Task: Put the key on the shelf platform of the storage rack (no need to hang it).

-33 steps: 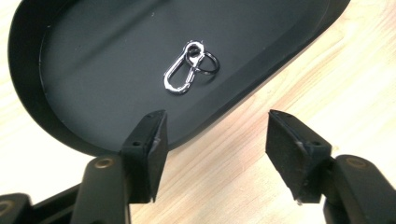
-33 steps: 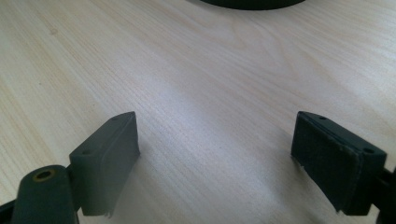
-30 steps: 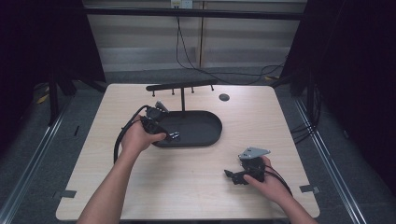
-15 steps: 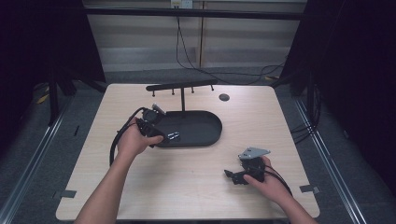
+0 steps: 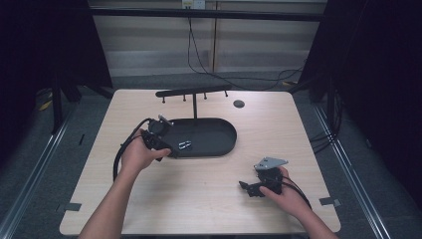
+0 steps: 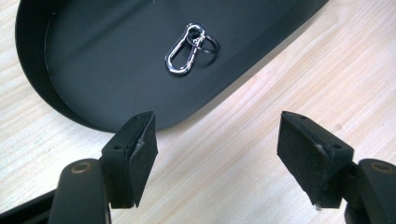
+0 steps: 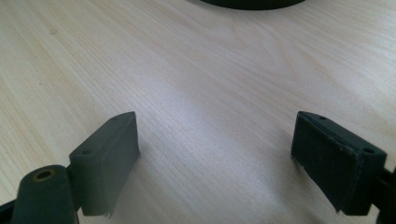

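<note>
The pale wooden table fills the middle of the high view, with the black oval tray at its centre and a black peg rack standing over the tray's far edge. The left gripper, jaws wide apart and empty, hovers at the tray's near-left rim in what looks like the approach to a pick, while the right gripper, equally spread, rests low at the lower right. The silver carabiner keyring lies flat inside the tray, upper centre of the left gripper view, so the next move likely calls for reaching forward over the rim and closing on its thin body
</note>
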{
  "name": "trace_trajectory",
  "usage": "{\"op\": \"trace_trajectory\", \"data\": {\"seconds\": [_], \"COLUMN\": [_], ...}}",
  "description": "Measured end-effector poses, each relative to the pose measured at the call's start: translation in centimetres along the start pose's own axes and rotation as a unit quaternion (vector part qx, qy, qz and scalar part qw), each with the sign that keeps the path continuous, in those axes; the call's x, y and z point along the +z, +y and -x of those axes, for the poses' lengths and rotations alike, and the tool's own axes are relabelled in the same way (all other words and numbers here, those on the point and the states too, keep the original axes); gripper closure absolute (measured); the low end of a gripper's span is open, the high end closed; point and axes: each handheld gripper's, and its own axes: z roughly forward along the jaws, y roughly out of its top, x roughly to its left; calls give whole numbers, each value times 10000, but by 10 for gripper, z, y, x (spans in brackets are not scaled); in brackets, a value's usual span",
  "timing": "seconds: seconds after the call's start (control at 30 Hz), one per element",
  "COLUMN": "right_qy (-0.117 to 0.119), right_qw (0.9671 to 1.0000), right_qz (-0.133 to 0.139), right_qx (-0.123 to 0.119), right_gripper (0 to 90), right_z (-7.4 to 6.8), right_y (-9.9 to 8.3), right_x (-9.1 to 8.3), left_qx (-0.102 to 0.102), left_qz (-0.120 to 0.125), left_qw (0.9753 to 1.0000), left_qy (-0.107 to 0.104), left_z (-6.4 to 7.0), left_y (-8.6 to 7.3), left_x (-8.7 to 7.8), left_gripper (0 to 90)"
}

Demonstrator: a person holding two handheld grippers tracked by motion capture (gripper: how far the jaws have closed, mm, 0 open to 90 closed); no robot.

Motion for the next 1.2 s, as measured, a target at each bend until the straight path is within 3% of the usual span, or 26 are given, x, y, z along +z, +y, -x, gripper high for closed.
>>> {"op": "trace_trajectory", "data": {"seconds": [1.2], "right_qy": [0], "right_qw": [10000], "right_qz": [-1], "right_qx": [0], "right_gripper": [145], "right_z": [0], "right_y": [0], "right_x": [0], "left_qx": [222], "left_qz": [100], "left_qw": [9997], "left_qy": [-42], "left_z": [-1], "left_y": [-37], "left_x": [0], "left_gripper": [278]}}
